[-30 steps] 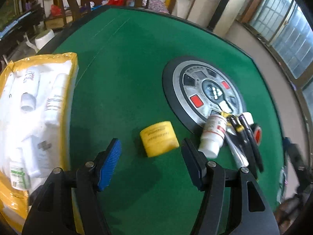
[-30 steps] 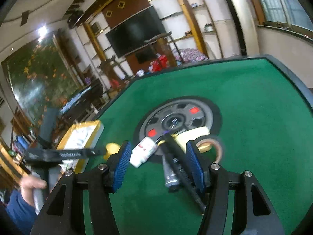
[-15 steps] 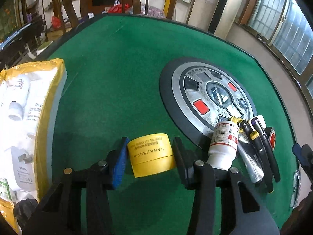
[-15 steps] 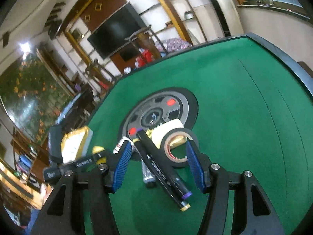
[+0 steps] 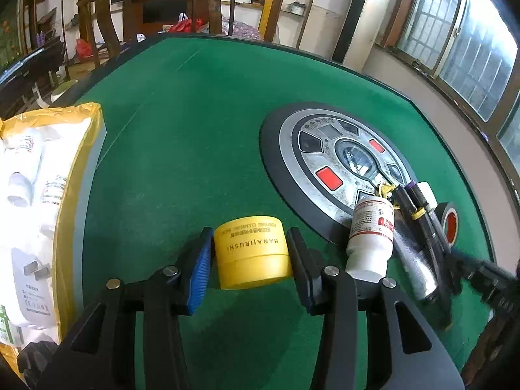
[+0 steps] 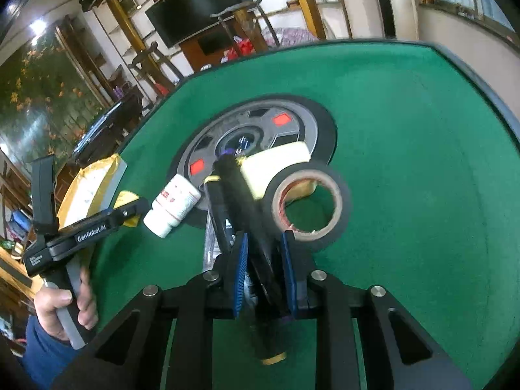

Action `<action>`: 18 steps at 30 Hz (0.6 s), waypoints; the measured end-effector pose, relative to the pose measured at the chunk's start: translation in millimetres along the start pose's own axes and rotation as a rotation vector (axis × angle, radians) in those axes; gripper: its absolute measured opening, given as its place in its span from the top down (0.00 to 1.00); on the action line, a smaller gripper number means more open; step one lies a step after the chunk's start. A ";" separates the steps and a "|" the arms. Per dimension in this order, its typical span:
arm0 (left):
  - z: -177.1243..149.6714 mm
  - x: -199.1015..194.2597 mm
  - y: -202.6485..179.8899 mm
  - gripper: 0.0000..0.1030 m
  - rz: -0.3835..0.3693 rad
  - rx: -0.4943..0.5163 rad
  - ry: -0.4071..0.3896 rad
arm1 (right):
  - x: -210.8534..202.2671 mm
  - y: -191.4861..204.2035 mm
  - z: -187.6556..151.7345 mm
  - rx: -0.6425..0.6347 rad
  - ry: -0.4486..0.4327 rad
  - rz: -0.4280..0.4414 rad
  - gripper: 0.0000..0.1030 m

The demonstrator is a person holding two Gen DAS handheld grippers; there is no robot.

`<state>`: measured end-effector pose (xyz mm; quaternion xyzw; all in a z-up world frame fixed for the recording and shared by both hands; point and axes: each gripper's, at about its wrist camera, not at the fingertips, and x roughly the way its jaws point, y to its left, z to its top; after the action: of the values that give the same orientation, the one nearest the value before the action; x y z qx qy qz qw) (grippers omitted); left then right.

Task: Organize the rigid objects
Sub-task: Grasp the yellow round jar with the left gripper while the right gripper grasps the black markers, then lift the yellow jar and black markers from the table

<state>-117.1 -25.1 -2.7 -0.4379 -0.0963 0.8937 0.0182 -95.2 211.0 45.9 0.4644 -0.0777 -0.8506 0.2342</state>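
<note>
On a green felt table [image 5: 201, 123], the left gripper [image 5: 250, 253] pinches a yellow jar [image 5: 252, 255] lying on its side, label facing the camera, with the blue pad on one flank and the black pad on the other, both touching. The jar rests on the felt just short of the round dial [image 5: 338, 165] set into the tabletop.

To the jar's right a white bottle [image 5: 370, 234] lies on its side, its base over the dial's black rim and its cap toward the camera. Just beside it lie a silver tube [image 5: 416, 269] and 2 black markers [image 5: 422, 224], then a tape roll [image 5: 450, 224] at the far right. At the left edge sits a yellow tray [image 5: 87, 149] holding white packets and tubes.

The right gripper [image 6: 261, 269] has just been closing and its pads are now pressed onto a black marker [image 6: 240, 195], which runs up between them toward the dial, its gold-ringed end sticking out below the jaws. A second marker [image 6: 217, 208] lies against it on the left, the tube's end showing under both. The tape roll [image 6: 312, 208] leans just to the right of the gripped marker, touching a pale yellow block [image 6: 276, 165] on the dial's edge. The bottle [image 6: 172, 204] lies further left. A hand [image 6: 61, 308] in a blue sleeve grips the left tool's handle at the lower left of the right wrist view.
</note>
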 end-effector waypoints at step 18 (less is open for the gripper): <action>-0.7 0.6 -0.9 0.62 0.043 0.023 -0.014 | 5.7 17.5 2.9 -0.047 -0.014 -0.112 0.67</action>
<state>-117.0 -24.0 -3.4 -0.4333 -0.0769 0.8980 0.0034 -94.4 192.7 49.4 0.4563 -0.0335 -0.8672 0.1966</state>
